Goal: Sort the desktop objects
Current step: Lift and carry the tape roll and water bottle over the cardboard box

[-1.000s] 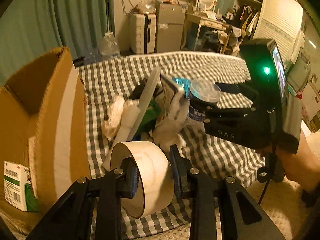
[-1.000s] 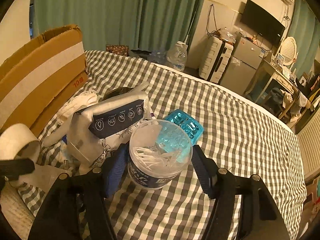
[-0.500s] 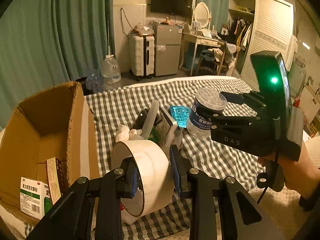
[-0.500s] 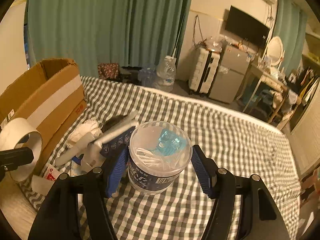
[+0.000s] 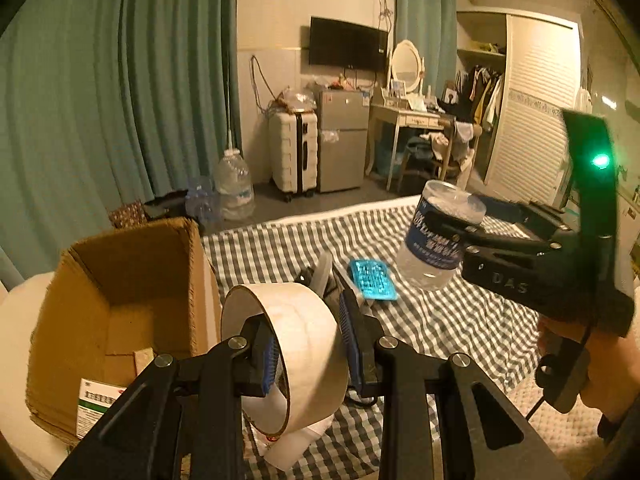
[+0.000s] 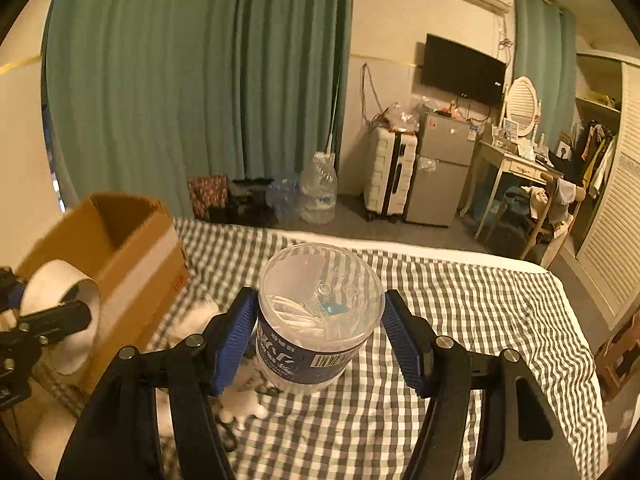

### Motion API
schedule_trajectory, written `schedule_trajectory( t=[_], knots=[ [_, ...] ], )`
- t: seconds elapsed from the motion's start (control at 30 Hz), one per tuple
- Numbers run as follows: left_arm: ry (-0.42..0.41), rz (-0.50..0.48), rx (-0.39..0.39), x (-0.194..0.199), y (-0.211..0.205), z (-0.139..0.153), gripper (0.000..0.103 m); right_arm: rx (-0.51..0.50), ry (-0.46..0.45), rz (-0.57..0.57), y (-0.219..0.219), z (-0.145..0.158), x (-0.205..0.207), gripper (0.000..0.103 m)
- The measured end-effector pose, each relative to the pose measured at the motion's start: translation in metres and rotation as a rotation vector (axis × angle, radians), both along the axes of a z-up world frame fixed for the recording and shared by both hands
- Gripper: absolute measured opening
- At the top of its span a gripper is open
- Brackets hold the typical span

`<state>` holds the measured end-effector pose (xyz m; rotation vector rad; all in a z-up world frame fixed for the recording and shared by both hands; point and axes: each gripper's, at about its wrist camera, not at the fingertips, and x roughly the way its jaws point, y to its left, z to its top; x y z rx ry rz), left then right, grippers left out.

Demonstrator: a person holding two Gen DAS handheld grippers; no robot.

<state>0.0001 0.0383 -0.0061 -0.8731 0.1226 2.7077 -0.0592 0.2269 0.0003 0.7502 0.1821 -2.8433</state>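
Tape roll (image 5: 296,344) held on edge; cotton-swab tub (image 6: 320,316) held upright.

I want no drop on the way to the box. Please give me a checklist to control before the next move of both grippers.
1. Left gripper grips the tape roll: ok, one pad inside the ring, one outside.
2. Right gripper grips the clear jar: ok, pads on both sides, jar off the checked cloth.
3. Jar lid shut: cannot tell.
4. Cardboard box open on top: ok.
5. Room inside the box: ok, a medicine carton sits low at the near side, the rest is bare.
6. Grippers apart from each other: ok.
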Motion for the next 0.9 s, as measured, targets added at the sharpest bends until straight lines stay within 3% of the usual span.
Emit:
schedule_trajectory(
  t=[0.27, 0.5, 0.9],
  knots=[
    [0.084, 0.021, 0.002, 0.012, -0.013, 0.027, 0.028, -0.017, 0.142, 0.001, -0.018, 0.047, 0.039, 0.063],
    [0.152, 0.065, -0.012, 0.029, -0.031, 0.049, 0.028, -0.077, 0.183, 0.015, -0.033, 0.07, 0.066, 0.063],
    [0.206, 0.11, 0.0, 0.044, -0.063, 0.077, 0.028, -0.067, 0.222, 0.031, -0.067, 0.089, 0.089, 0.063]
  ],
)
